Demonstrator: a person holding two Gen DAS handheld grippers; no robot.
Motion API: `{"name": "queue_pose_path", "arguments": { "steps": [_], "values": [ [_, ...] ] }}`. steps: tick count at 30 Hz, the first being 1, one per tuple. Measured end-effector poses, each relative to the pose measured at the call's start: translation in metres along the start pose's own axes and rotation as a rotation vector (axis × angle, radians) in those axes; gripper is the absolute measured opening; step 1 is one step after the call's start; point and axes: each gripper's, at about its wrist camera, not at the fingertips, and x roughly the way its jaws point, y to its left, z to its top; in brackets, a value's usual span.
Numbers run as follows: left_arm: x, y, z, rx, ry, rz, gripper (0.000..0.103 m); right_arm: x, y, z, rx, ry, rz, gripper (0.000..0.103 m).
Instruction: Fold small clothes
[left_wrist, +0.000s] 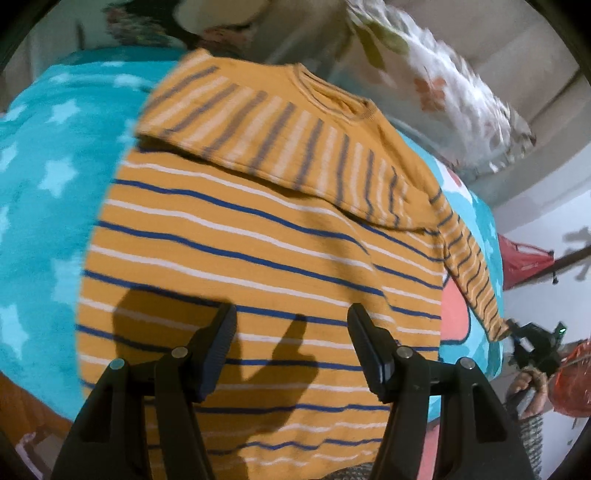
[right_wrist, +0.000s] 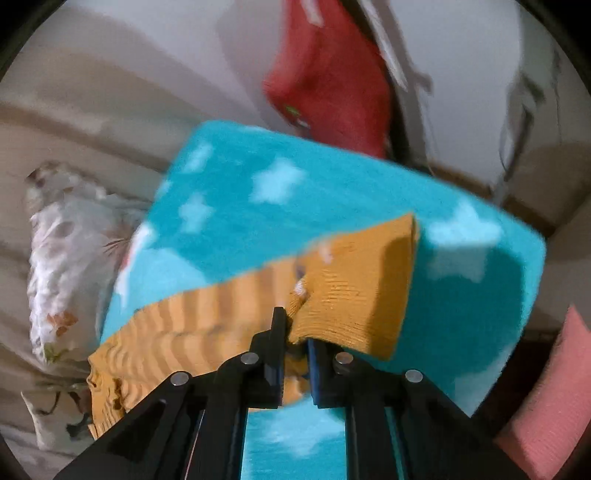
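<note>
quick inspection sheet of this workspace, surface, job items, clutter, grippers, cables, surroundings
surface: teal star-print blanket, spread under the work.
job's things: orange striped sweater lies flat on the blanket; one sleeve is folded across the chest, the other sleeve stretches out to the right, its cuff pinched and lifted.
clutter: floral pillow beyond the sweater; pink cushion at the blanket's edge.
grippers: left gripper open, above the sweater's lower body, holding nothing; right gripper shut on the cuff.
cables: nothing seen.
surroundings: red cloth hanging against a pale wall; the rest is blurred.
</note>
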Motion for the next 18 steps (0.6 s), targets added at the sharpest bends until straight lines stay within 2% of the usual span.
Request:
{"name": "queue_pose_path", "arguments": {
  "steps": [4,7,9,12,15,18],
  "values": [
    [-0.021,0.031,0.000,-0.028,-0.031,-0.011,0.061,-0.017,0.086,-0.010,-0.124,-0.013,0.114,0.011],
    [-0.035,0.059,-0.002,-0.054,-0.053,-0.012,0.061,-0.016,0.176,-0.036,-0.268,0.015,0.233,0.011],
    [-0.045,0.081,-0.005,-0.074,-0.069,0.005,0.061,-0.008,0.247,-0.067,-0.378,0.056,0.318,0.011],
    [-0.061,0.110,-0.010,-0.091,-0.103,0.057,0.061,0.011,0.327,-0.116,-0.503,0.116,0.396,0.011],
    [-0.079,0.148,-0.015,-0.134,-0.126,0.106,0.061,0.040,0.399,-0.178,-0.632,0.202,0.439,0.011],
    [-0.089,0.180,-0.020,-0.180,-0.128,0.136,0.063,0.073,0.447,-0.241,-0.744,0.289,0.437,0.011]
  ]
}}
